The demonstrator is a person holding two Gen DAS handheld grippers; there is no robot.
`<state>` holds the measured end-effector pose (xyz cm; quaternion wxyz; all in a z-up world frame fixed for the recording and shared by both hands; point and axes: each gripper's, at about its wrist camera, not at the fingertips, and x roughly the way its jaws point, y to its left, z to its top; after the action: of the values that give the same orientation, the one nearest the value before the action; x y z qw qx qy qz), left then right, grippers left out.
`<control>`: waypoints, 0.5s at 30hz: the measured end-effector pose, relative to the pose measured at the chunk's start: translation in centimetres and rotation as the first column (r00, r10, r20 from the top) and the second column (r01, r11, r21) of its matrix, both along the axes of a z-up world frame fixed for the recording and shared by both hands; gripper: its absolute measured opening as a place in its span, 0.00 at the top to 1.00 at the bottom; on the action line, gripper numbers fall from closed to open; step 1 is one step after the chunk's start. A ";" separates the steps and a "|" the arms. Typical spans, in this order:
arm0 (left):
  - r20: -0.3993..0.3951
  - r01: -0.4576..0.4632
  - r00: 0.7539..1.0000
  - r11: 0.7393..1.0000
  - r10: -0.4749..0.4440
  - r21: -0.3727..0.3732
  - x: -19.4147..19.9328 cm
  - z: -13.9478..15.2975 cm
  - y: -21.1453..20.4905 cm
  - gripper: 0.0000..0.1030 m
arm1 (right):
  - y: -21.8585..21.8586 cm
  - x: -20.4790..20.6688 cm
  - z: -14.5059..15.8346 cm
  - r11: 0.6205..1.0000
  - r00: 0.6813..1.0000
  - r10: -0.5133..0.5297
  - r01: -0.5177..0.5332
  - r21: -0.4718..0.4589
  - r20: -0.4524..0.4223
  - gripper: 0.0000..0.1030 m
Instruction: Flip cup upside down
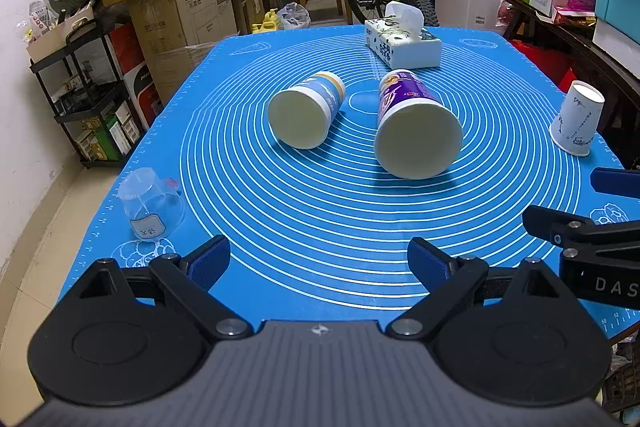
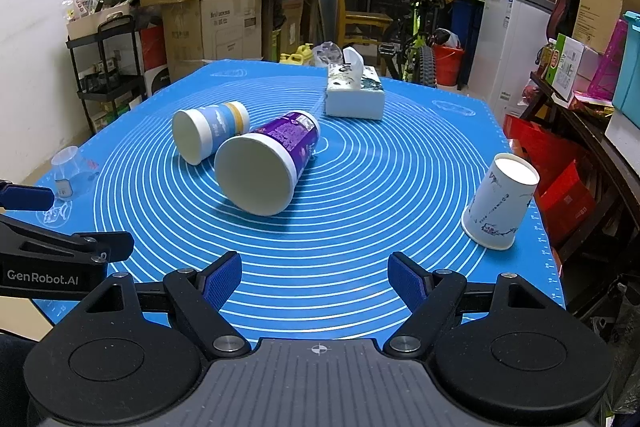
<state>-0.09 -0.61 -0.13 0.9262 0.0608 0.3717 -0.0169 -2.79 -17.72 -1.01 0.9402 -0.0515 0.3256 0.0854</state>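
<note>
blue cup (image 1: 306, 109): lies on its side mid-counter, on the blue mat (image 1: 320, 227); mouth faces the cameras, base points away.
purple cup (image 1: 416, 131): on its side just beside the blue cup, right of it; wide mouth toward the cameras, long axis running away toward the tissue box (image 1: 402, 43).
white cup (image 2: 498, 203): already mouth-down at the right mat edge, well apart from the others.
clear cup (image 1: 150, 205): inverted too, left mat edge.
left tongs (image 1: 318, 261): released, jaws wide, nothing between them, short of the cups.
right tongs (image 2: 316, 285): released, empty, hovers at the near edge.
handling guess: paper, light, thin wall; crushes if squeezed, may roll.
grip guess: pinch across the body mid-length, or near the stiffer rolled rim; gentle squeeze.
</note>
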 end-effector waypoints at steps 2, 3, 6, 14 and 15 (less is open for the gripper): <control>0.000 0.001 1.000 1.000 -0.001 0.001 0.0 0.0 0.0 0.08 | 0.0 -0.1 0.1 1.000 1.000 -0.001 0.001 0.001 0.000 0.20; 0.000 0.000 1.000 1.000 0.000 0.001 0.0 0.0 0.0 0.08 | 0.0 -0.1 0.1 1.000 1.000 0.000 0.000 0.001 0.000 0.20; -0.001 -0.002 1.000 1.000 0.002 0.001 0.0 -0.1 0.2 0.08 | 0.0 0.0 0.1 1.000 1.000 -0.001 0.001 0.002 0.001 0.20; 0.025 0.002 1.000 1.000 -0.002 0.000 0.5 0.3 1.0 0.08 | -0.6 0.7 -0.3 1.000 1.000 0.001 -0.001 0.013 0.015 0.20; 0.031 0.009 0.999 1.000 -0.008 -0.002 0.6 0.4 1.1 0.08 | -0.6 0.8 -0.3 1.000 1.000 0.002 -0.003 0.016 0.021 0.20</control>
<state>0.52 0.52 0.26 0.9318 0.0614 0.3570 -0.0204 -1.95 -18.32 -1.29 0.9439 -0.0454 0.3150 0.0886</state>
